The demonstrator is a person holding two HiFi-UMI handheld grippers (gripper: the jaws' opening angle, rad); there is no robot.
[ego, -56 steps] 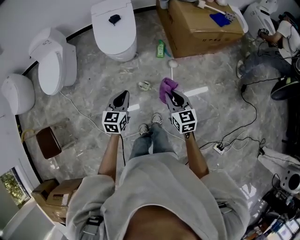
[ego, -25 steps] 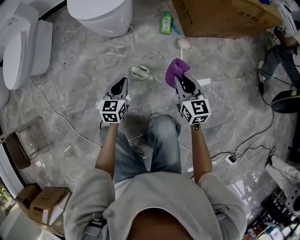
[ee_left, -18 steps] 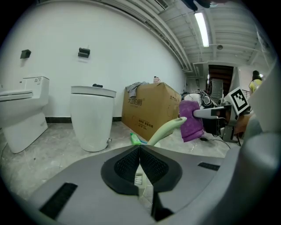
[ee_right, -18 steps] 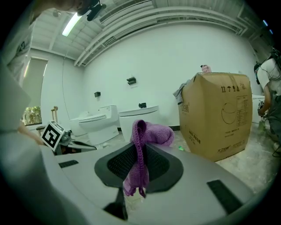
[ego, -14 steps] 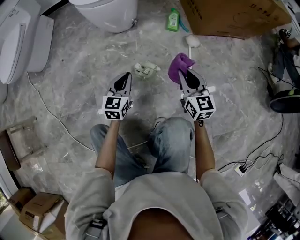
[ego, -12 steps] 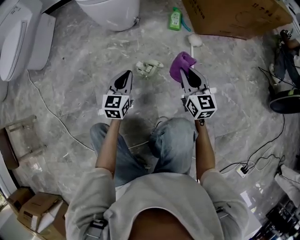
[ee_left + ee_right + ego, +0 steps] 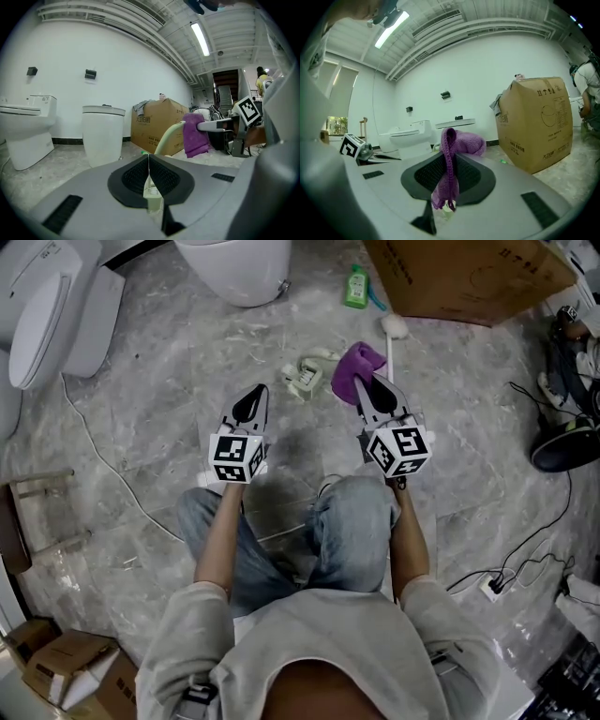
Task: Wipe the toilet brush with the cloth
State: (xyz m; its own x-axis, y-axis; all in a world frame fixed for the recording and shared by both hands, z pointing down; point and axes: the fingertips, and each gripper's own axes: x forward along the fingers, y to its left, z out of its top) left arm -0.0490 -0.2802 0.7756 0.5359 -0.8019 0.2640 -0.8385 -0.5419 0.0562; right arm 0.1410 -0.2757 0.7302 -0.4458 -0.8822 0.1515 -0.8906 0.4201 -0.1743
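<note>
A white toilet brush (image 7: 393,327) lies on the marble floor near the cardboard box, its round head farthest from me and its handle running toward the cloth. My right gripper (image 7: 367,383) is shut on a purple cloth (image 7: 354,369), which bunches over the jaw tips (image 7: 450,164) and hangs down between them (image 7: 459,140). My left gripper (image 7: 257,393) is shut with nothing in it, its pads meeting in a thin line (image 7: 148,159). A small pale green-white object with a curved handle (image 7: 306,377) lies on the floor between the two grippers' tips, also seen past the left jaws (image 7: 168,137).
A white toilet (image 7: 234,268) stands ahead, and another (image 7: 58,306) at the left. A cardboard box (image 7: 459,277) and a green bottle (image 7: 355,287) are at the top right. Cables (image 7: 94,456), a power strip (image 7: 492,589), a person's shoe (image 7: 562,442) and small boxes (image 7: 66,676) lie around.
The person has stepped forward, so the brush, the pale object and the box have come nearer to the grippers. Both grippers stay shut, the right one still on the cloth.
</note>
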